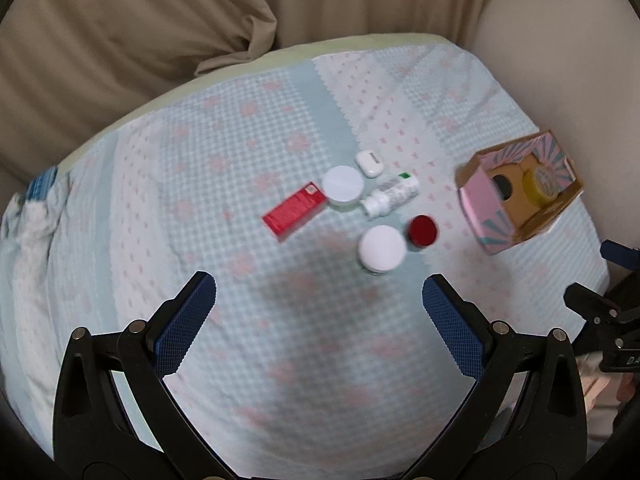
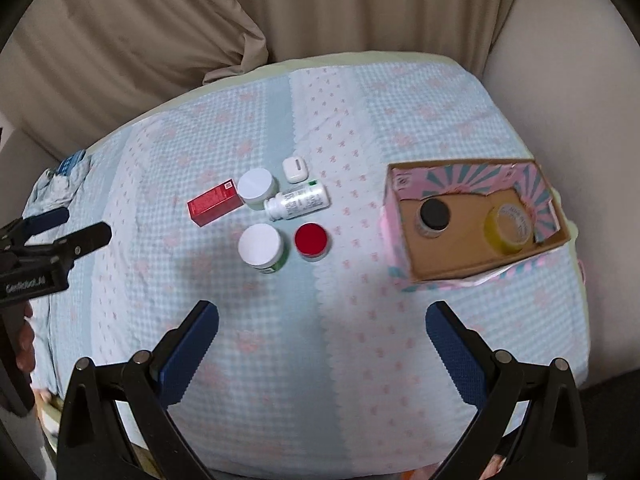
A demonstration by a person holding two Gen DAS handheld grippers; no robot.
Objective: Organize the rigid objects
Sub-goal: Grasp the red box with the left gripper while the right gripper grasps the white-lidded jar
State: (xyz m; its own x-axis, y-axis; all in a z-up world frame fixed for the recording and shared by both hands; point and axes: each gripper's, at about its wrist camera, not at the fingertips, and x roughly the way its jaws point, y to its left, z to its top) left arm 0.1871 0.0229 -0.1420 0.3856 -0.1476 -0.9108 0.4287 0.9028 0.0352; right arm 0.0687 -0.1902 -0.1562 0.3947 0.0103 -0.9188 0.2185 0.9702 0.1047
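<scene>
Both grippers hover above the bed with nothing between their blue-padded fingers. On the left gripper the fingers stand spread wide, and the right gripper has its fingers just as far apart.

Nearest the fingers stands a white-lidded jar with a green body, upright, and just beside it on the right a red-lidded jar, the two close but apart in the right wrist view. Behind them a white pill bottle lies on its side, its cap pointing left and touching or nearly touching a second white-lidded jar. A red carton lies flat against the left side of that jar. A white earbud case sits farthest back, just behind the bottle.

Well apart to the right sits an open cardboard box with pink and teal sunburst print on its flaps. Inside it stand a black-lidded jar at the left end and a yellow-lidded jar at the right end, with bare cardboard between them.

Everything rests on a bedsheet in pale blue gingham with pink bows and panels of white. Beige curtains hang behind the bed. From the left wrist view the same cluster appears in soft blur, with the box at the bed's right edge.
</scene>
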